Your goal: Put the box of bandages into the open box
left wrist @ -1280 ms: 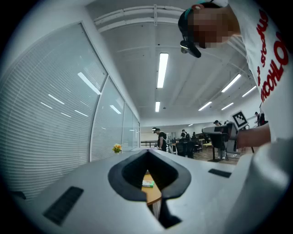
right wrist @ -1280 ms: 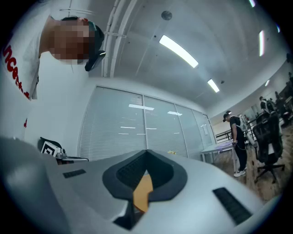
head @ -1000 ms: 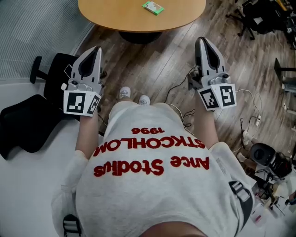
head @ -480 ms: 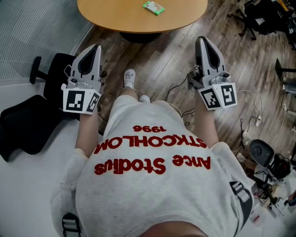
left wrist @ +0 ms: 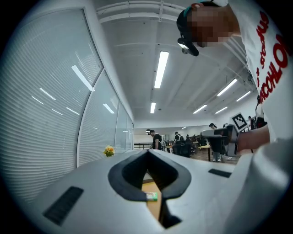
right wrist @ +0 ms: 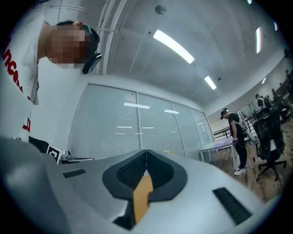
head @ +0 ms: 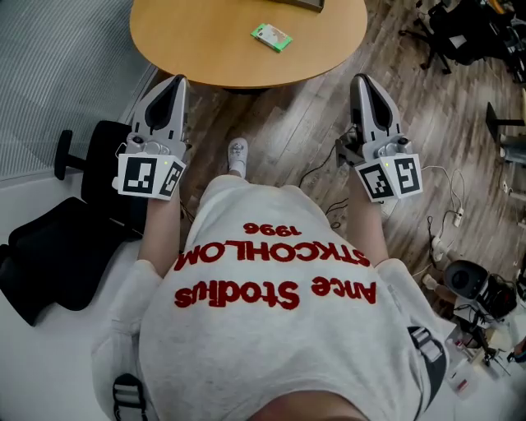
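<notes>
The small green box of bandages (head: 271, 37) lies on the round wooden table (head: 205, 49) ahead of me. Both grippers are held short of the table's near edge, above the floor. My left gripper (head: 175, 80) is at the left, jaws together and empty. My right gripper (head: 362, 80) is at the right, likewise shut with nothing in it. In the left gripper view the shut left gripper (left wrist: 147, 153) shows the green box (left wrist: 151, 196) through the notch below its tips. The right gripper (right wrist: 146, 153) shows only a strip of table top (right wrist: 142, 199) there.
A dark edge of something (head: 306, 3) sits at the table's far side, cut off by the frame. A black office chair (head: 57, 247) stands at my left. Cables and a power strip (head: 444, 230) lie on the wooden floor at my right. People stand far off in the room (right wrist: 237, 137).
The table and green box have come nearer and lower in the head view as the person stepped forward. Both grippers stay shut, now close to the table's edge.
</notes>
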A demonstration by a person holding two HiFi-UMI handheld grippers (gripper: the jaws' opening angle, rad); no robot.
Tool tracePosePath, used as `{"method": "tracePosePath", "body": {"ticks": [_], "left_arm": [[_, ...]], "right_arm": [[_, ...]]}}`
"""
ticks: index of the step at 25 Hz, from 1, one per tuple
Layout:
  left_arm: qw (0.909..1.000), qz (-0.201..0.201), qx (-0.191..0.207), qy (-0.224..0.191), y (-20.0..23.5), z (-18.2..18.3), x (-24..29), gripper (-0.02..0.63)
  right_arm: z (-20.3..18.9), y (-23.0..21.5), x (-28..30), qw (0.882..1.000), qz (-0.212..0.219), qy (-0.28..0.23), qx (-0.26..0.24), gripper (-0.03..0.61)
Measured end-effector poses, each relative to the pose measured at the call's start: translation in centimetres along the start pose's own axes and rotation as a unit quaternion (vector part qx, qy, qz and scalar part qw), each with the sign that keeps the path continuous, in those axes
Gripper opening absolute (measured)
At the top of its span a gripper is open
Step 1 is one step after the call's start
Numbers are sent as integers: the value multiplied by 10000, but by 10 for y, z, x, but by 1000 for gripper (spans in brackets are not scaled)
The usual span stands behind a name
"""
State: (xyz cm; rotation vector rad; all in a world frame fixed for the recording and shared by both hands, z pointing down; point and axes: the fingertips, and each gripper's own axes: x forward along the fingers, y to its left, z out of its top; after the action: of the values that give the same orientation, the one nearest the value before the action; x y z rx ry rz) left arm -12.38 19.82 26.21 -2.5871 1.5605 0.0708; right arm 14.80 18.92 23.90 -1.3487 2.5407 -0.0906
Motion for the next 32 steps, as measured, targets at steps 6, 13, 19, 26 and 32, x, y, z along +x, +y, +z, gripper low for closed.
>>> {"method": "tracePosePath", "body": {"ticks": [6,13,19,26,32], "left_arm": [[9999,-101,-56,-63,45,-1,48,-2],[9998,-199,-73,-67,102,-6,87,-2],[9993,-316,-211,43,122,-18,109,-2],[9984,-390,-301,284,134,-37,137,-2],[9993,-165,-212,251,146,-41,168,-2]], "right_arm": [[-1,-13,63,10000,-35,-2,-23,6],[-11,-20,123,9997,-207,85,-27,8],[-17,-33,140,9988,-456,172,-30,8],[-33,-66,155,9969,-666,414,89,8],[-44,-88,205,9988,-203,413,140,8]]}}
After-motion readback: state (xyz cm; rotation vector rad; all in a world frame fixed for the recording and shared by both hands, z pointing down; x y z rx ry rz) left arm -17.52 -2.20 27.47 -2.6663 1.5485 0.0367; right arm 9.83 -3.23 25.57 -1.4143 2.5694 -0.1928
